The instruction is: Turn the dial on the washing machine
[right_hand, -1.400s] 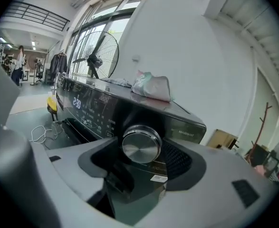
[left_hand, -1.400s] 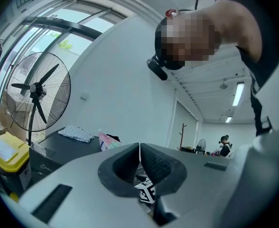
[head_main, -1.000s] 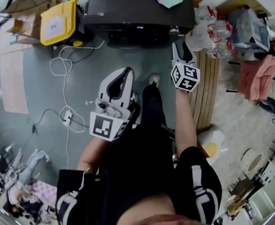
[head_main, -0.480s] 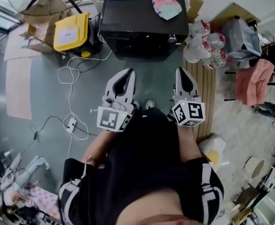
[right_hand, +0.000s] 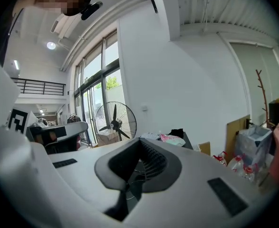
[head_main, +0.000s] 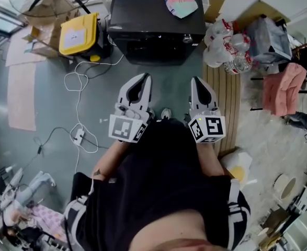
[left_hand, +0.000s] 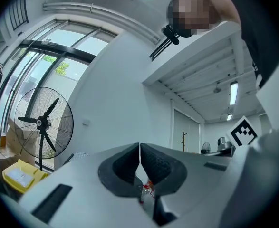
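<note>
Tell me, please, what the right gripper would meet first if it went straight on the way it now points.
Probably the washing machine, near its dial: the right gripper, jaws shut and empty, points there across floor. Height is unclear, so it might pass over.

Big cluttered workshop hall here: tall windows (right_hand: 94, 94), a standing fan (left_hand: 43, 122), loose cables (head_main: 76, 88) on the floor (head_main: 43, 114), a washing machine (head_main: 158, 30) beside packs of water bottles (head_main: 231, 54).

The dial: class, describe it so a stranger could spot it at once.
The black washing machine stands at the head view's top, between a yellow box and water bottles. Near its front corner by the bottles sits the dial, the only small silvery round knob there.
</note>
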`<state>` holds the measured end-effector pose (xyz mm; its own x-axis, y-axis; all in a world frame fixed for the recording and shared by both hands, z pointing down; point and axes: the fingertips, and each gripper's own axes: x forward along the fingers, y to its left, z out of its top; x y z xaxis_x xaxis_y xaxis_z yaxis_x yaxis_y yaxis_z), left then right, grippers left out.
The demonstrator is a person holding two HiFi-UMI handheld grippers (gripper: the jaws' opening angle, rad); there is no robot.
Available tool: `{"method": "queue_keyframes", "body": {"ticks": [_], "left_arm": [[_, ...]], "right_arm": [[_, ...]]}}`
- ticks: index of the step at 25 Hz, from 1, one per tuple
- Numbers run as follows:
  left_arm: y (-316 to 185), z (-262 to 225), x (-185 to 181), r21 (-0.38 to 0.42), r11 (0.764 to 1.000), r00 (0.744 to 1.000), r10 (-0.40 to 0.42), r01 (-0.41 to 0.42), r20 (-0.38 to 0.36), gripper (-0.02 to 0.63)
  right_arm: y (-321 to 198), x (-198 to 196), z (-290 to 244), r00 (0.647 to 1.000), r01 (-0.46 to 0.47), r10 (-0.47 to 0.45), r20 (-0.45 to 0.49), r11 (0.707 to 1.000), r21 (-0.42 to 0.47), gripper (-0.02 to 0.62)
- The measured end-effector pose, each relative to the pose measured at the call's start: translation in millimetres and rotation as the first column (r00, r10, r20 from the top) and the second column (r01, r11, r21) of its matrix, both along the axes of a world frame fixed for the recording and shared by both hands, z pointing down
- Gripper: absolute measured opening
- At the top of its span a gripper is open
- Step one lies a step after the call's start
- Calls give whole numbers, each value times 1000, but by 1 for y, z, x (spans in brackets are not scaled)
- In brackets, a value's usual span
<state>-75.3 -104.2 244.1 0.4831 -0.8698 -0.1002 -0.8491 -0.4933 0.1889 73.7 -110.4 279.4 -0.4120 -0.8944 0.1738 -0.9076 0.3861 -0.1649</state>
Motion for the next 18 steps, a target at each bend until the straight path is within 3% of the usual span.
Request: {"method": "queue_keyframes", "body": {"ticks": [18], "left_arm": [[0, 3, 6, -14, 1000, 1000, -9, 9, 4, 28]], "right_arm": [[-5, 9, -2, 1000, -6, 6, 4, 1000, 6, 25]]}}
